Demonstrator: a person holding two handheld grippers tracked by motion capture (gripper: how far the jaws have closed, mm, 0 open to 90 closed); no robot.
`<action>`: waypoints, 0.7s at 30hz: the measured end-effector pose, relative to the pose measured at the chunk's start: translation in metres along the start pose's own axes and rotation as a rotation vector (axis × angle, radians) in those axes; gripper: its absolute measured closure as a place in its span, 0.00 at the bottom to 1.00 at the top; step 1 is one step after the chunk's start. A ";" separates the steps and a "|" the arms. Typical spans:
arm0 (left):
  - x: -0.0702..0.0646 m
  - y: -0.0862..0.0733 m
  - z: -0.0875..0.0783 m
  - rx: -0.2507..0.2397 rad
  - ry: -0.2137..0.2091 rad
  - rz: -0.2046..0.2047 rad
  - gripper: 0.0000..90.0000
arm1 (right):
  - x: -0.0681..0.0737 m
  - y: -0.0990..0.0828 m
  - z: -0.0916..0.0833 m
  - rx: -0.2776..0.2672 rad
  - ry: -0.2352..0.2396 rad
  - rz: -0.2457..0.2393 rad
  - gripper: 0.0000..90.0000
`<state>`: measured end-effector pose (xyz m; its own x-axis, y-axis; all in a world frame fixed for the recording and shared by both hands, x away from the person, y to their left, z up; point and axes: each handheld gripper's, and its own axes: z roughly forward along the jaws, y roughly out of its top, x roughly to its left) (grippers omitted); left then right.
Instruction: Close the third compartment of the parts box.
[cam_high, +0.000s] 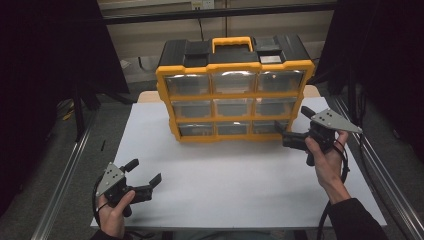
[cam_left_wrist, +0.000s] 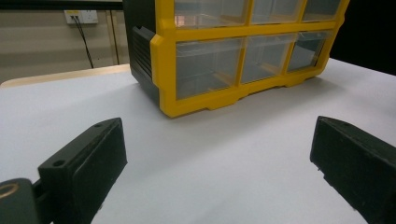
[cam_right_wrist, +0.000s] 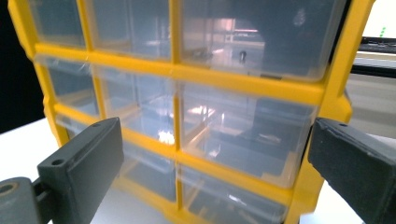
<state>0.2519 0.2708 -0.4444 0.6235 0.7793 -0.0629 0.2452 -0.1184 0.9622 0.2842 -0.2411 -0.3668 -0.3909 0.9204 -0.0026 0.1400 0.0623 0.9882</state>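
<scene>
The right gripper (cam_high: 289, 131), jaws spread wide and empty, faced the yellow-framed organiser with clear plastic drawers (cam_high: 234, 102). The left gripper (cam_high: 146, 173) rested wide open, empty, above the white table (cam_high: 225, 180).

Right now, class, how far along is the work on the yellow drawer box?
Done: nothing visible; every clear drawer of the drawer box sits flush and closed. In hand: the right claw, open and holding nothing, is at the bottom right drawer. The left claw waits open over the white table. Left: probably gripping and pulling that drawer.
</scene>
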 end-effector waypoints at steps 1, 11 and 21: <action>0.000 0.000 0.000 0.000 0.000 -0.001 0.04 | 0.001 -0.002 -0.001 0.001 -0.005 0.001 0.02; 0.000 0.000 0.000 -0.008 -0.008 0.006 0.04 | 0.004 -0.024 -0.020 0.021 -0.002 0.003 0.02; -0.001 -0.001 0.000 -0.009 0.000 0.006 0.04 | 0.001 -0.047 -0.041 0.050 -0.004 -0.019 0.02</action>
<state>0.2511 0.2702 -0.4448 0.6252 0.7784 -0.0573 0.2346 -0.1174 0.9650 0.2395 -0.2586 -0.4068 -0.3904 0.9204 -0.0220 0.1776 0.0988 0.9791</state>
